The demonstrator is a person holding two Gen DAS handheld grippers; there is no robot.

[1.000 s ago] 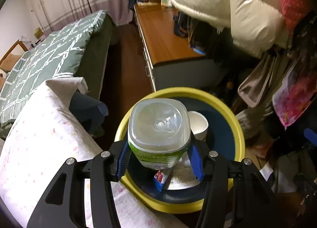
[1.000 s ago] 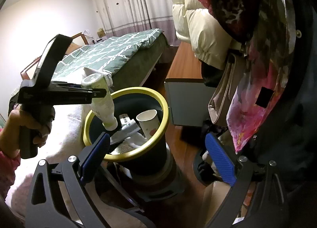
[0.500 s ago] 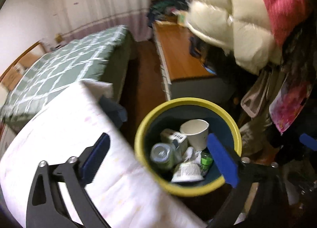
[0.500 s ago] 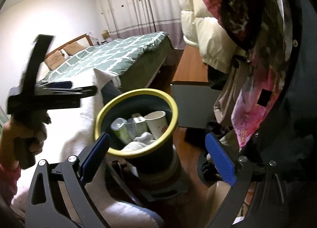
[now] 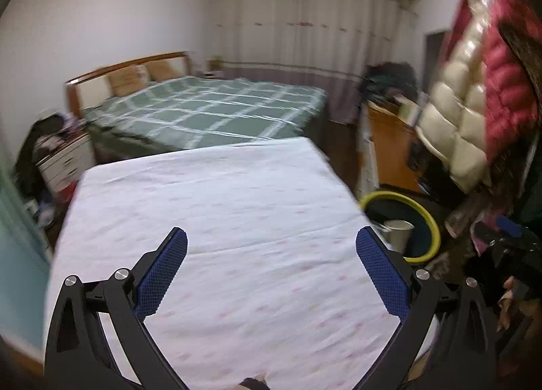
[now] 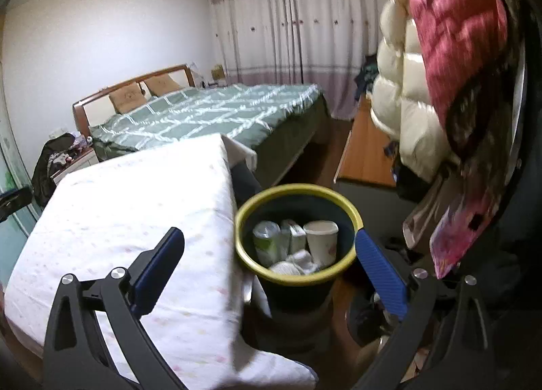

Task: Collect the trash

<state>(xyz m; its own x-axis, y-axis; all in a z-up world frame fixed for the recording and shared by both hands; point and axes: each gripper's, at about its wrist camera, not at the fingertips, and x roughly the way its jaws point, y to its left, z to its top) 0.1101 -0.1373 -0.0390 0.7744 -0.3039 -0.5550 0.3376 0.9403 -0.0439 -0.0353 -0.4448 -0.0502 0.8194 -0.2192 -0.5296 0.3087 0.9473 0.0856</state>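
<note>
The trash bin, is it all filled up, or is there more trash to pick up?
Done: the bin holds a bottle, a carton, a paper cup and tissue. In hand: nothing; the left gripper and right gripper are open. Left: no trash shows on the white cloth.

Bedroom, white walls (image 6: pixel 101 24), dim indoor light. Pale curtains (image 6: pixel 288 17) with a mauve band cover the far wall. Wooden-headboard bed (image 6: pixel 210 112) under a green checked quilt — white bedside cabinet (image 5: pixel 66 159) beside it. Low wooden cabinet (image 6: pixel 366 149) on the right, puffer jackets (image 6: pixel 440 51) hanging above. Dark wood floor (image 6: pixel 315 163).
</note>
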